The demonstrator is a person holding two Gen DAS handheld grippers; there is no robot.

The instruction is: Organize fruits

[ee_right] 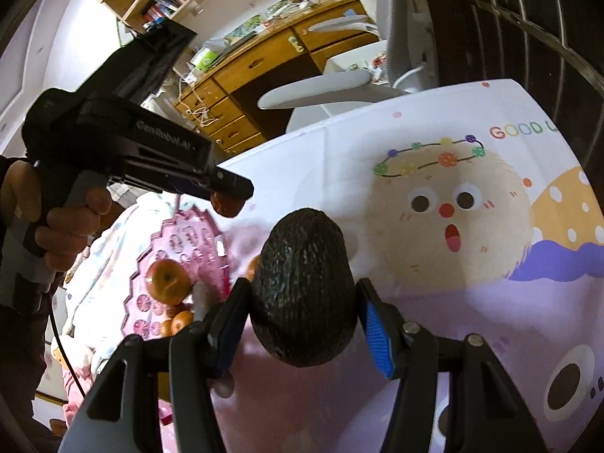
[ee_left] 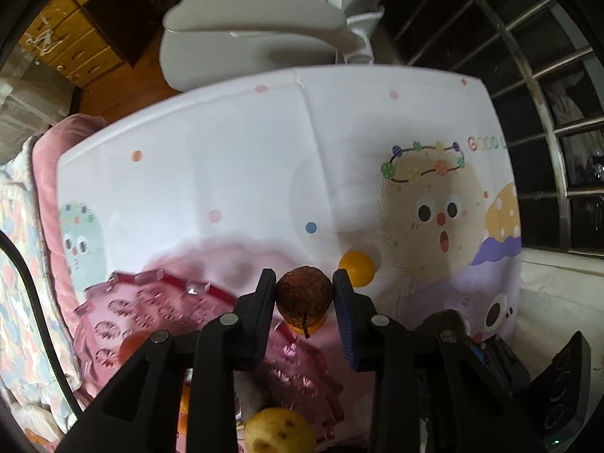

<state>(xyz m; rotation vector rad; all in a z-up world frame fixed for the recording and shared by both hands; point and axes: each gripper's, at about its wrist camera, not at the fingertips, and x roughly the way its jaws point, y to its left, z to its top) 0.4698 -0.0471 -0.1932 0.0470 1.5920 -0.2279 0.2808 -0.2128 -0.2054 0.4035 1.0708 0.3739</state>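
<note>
My left gripper (ee_left: 304, 296) is shut on a small brown wrinkled fruit (ee_left: 304, 292) with a stem, held up above the cartoon tablecloth (ee_left: 245, 158). In the right wrist view the same gripper (ee_right: 226, 204) shows in a hand at the left, with the brown fruit (ee_right: 226, 205) at its tip. My right gripper (ee_right: 302, 305) is shut on a dark avocado (ee_right: 304, 287), lifted over the cloth. A pink plastic tray (ee_right: 181, 249) holds an orange-brown fruit (ee_right: 168, 281) and small oranges (ee_right: 181, 321). One orange (ee_left: 356, 268) lies on the cloth beyond the left gripper.
A yellow spotted fruit (ee_left: 279, 430) lies in the pink tray (ee_left: 124, 317) below the left gripper. A grey chair (ee_left: 256, 37) stands past the table's far edge, a wooden desk (ee_right: 241, 87) behind it. Window bars (ee_left: 547, 113) line the right side. Bedding (ee_left: 22, 283) lies at the left.
</note>
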